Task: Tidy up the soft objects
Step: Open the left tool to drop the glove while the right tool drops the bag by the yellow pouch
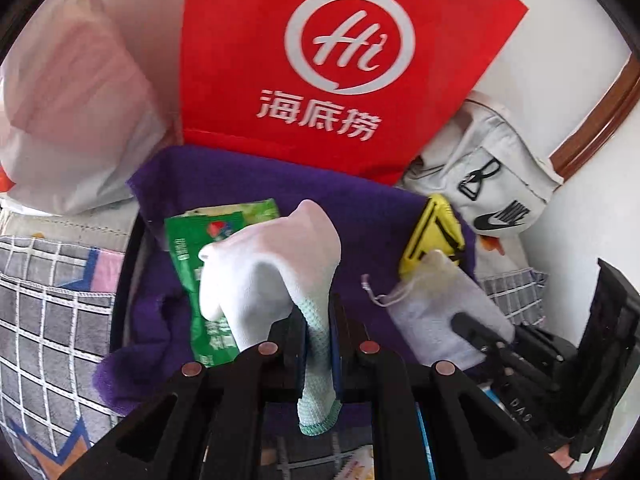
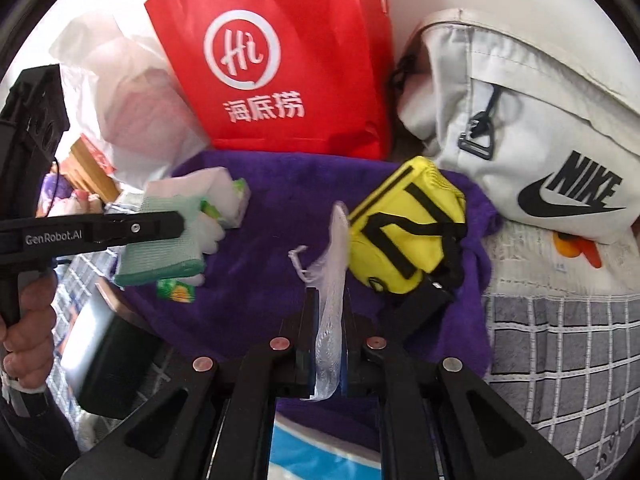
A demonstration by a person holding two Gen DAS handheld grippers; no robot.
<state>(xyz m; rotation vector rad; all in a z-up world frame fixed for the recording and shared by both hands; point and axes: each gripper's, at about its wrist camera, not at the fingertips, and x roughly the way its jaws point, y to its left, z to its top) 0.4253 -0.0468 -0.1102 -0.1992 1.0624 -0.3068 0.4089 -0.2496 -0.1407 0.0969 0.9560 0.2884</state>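
The left gripper [image 1: 318, 344] has its jaws clenched on a white sock [image 1: 272, 272], which hangs above the purple towel [image 1: 360, 216]. A green packet [image 1: 200, 272] lies under the sock, at its 9 o'clock. The right gripper [image 2: 329, 344] has its jaws clenched on a mesh pouch [image 2: 332, 280]. A yellow bag [image 2: 404, 224] rests on the towel at the pouch's 2 o'clock, touching it. A red bag [image 2: 272, 60] stands at 12 o'clock.
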